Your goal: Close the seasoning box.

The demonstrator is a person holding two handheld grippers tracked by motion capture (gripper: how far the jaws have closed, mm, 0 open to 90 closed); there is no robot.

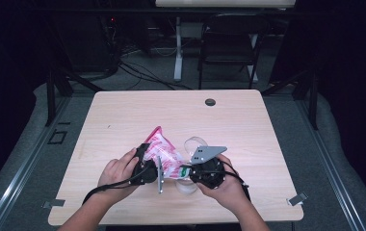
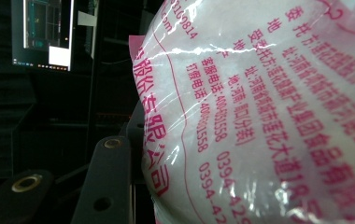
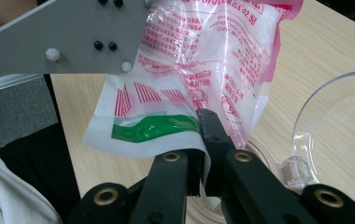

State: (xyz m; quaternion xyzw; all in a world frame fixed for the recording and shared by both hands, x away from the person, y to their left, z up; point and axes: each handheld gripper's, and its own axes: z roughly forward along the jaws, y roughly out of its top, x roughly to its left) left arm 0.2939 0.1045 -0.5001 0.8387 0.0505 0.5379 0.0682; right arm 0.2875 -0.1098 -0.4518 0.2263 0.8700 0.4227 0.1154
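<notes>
A clear plastic bag with pink print holds white grains and hangs tilted just above the table. My left gripper is shut on the bag's body. In the left gripper view the bag bulges against the one black finger that shows. My right gripper is shut on the bag's lower flat edge, next to a green stripe. In the right gripper view its jaws pinch that thin edge of the bag.
A clear cup with a handle stands just behind my right hand, and it sits to the right of the bag in the right gripper view. A round clear rim lies under the bag's low end. A folding chair stands beyond the table.
</notes>
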